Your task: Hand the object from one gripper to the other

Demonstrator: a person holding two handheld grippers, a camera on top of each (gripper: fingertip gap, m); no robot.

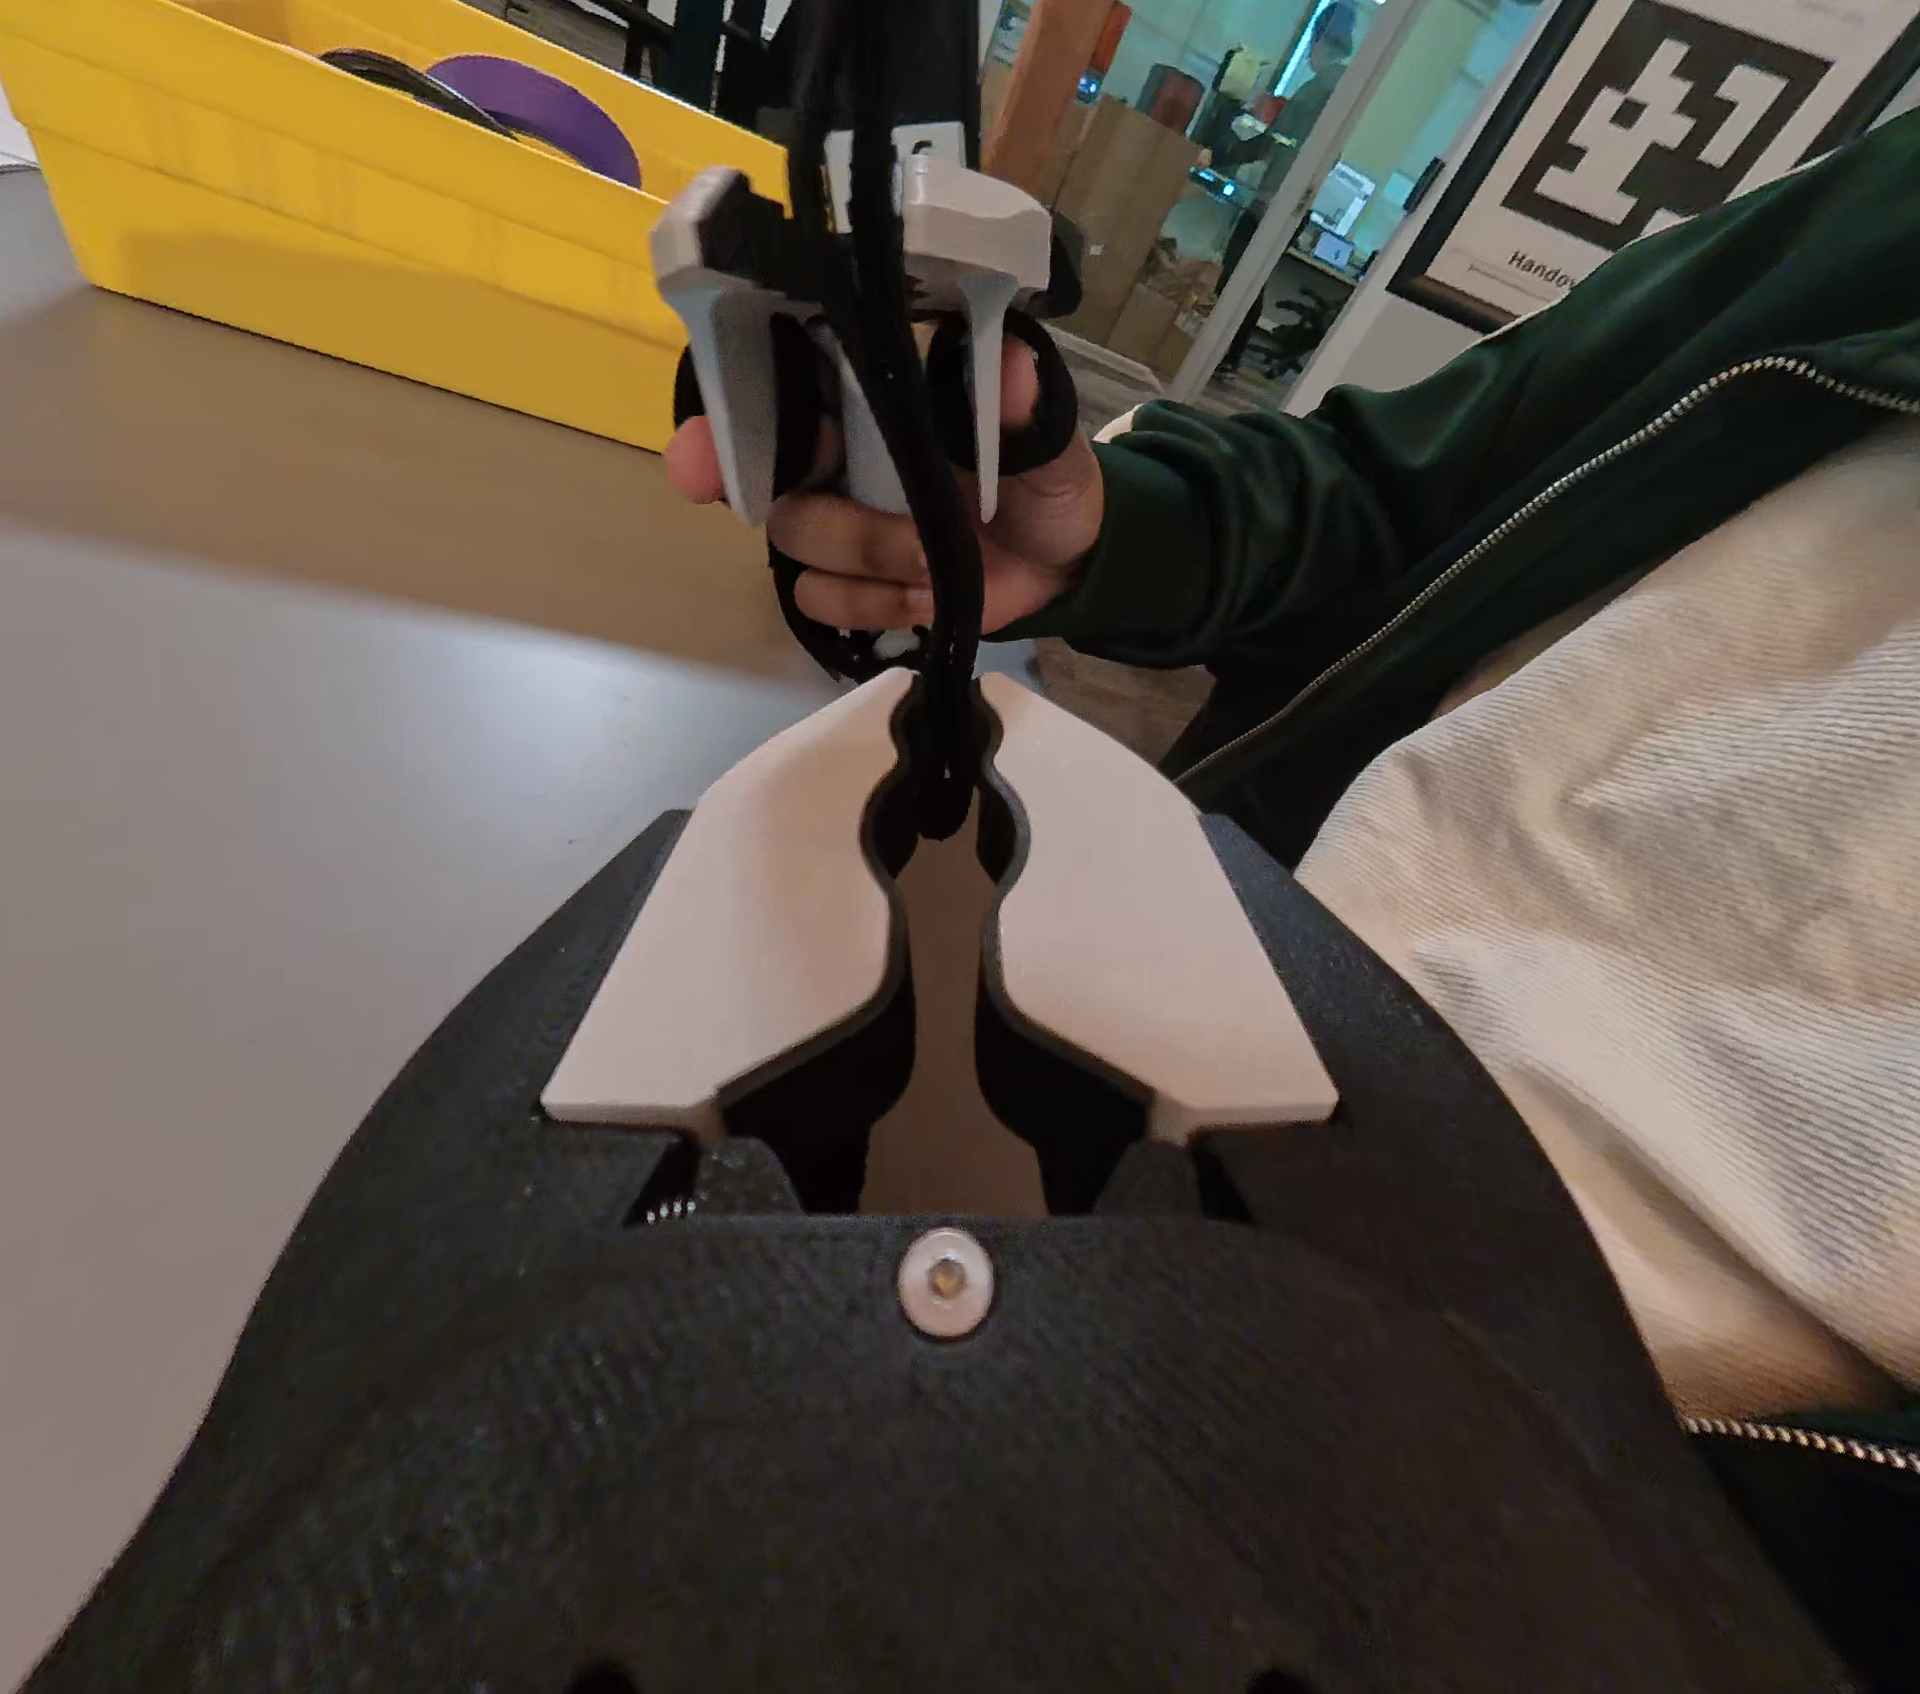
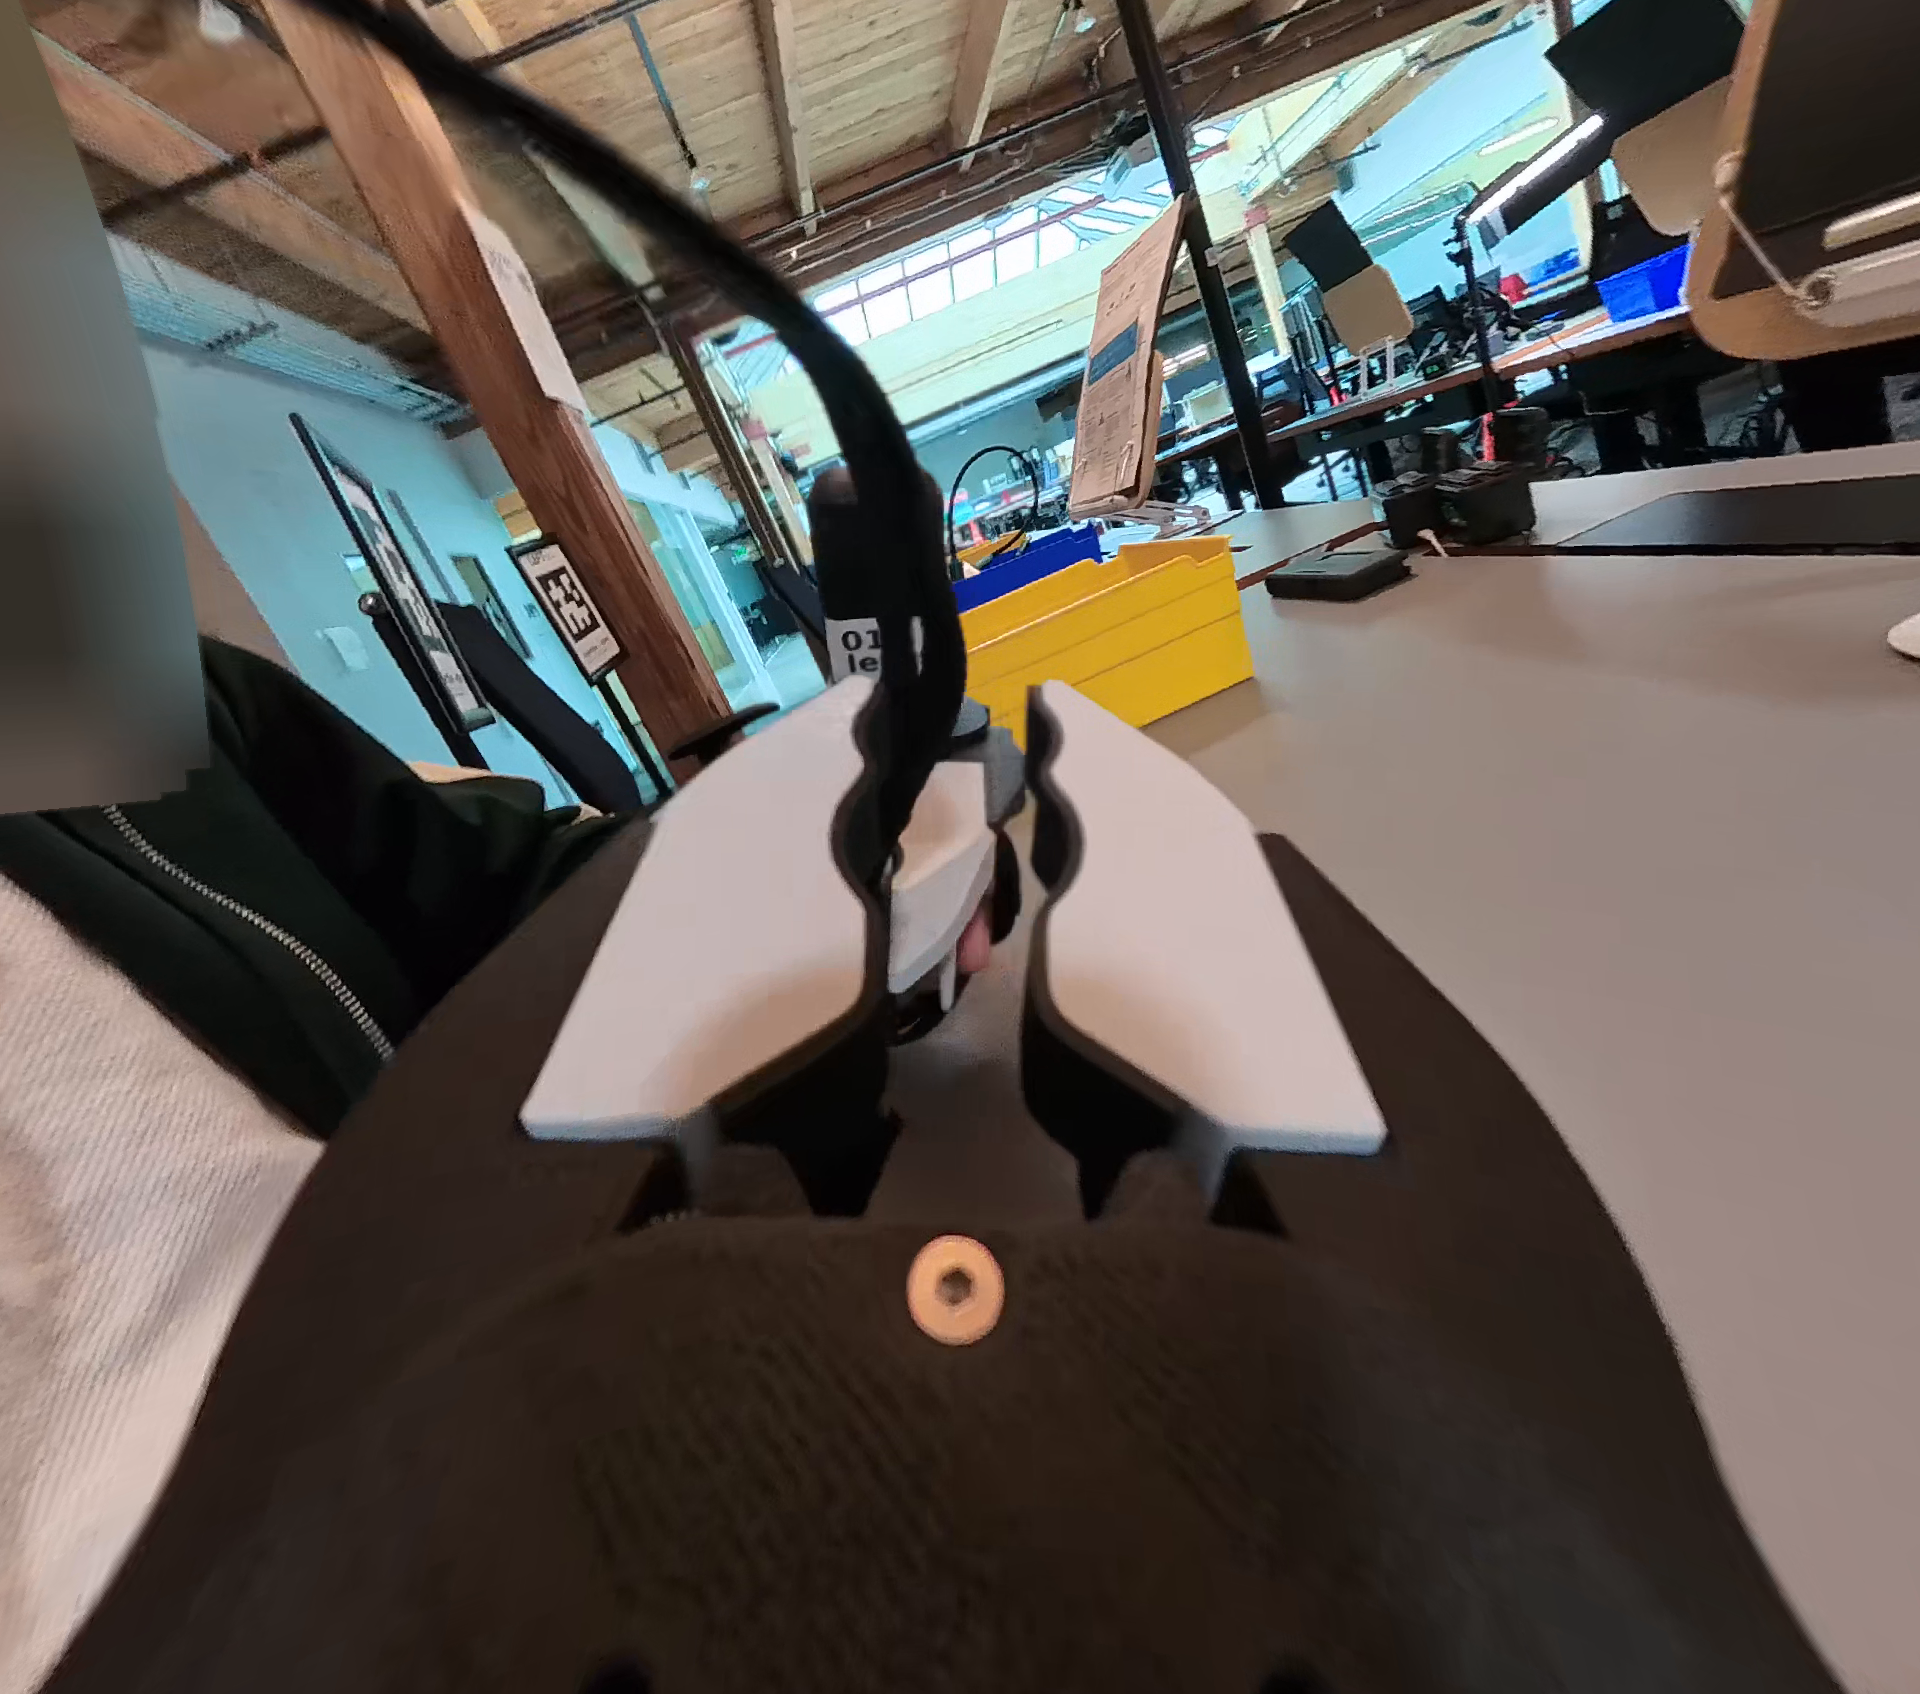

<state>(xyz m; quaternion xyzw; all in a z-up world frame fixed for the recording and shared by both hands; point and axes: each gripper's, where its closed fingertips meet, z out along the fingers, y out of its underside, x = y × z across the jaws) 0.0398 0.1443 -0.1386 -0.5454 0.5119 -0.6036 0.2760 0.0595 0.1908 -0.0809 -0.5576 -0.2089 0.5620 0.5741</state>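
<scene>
In the left wrist view the left gripper (image 1: 943, 709), white fingers on a black textured body, is pinched tight on the doubled end of a black braided cord (image 1: 925, 439), held right at the fingertips. From there the cord rises toward twelve o'clock, passing in front of the person's hand (image 1: 935, 532) in a dark green zip jacket sleeve, which grips the handle of the other tool beyond. Further out, at ten o'clock, a yellow plastic bin (image 1: 343, 231) sits on the grey table (image 1: 260, 813), a purple roll (image 1: 540, 117) lying inside it. At two o'clock a framed black-and-white marker board (image 1: 1704, 117) stands in front of glass partitions.

In the right wrist view the right gripper (image 2: 951, 740) stands with a narrow gap between its white fingers. The black cord (image 2: 727, 242) lies against the inner edge of the left-hand finger only, the other finger clear of it, then sweeps up in an arc toward ten o'clock. Past the fingertips the same yellow bin (image 2: 1122, 626) rests on the table, with a wooden post (image 2: 468, 294) at eleven o'clock and a timber ceiling overhead.
</scene>
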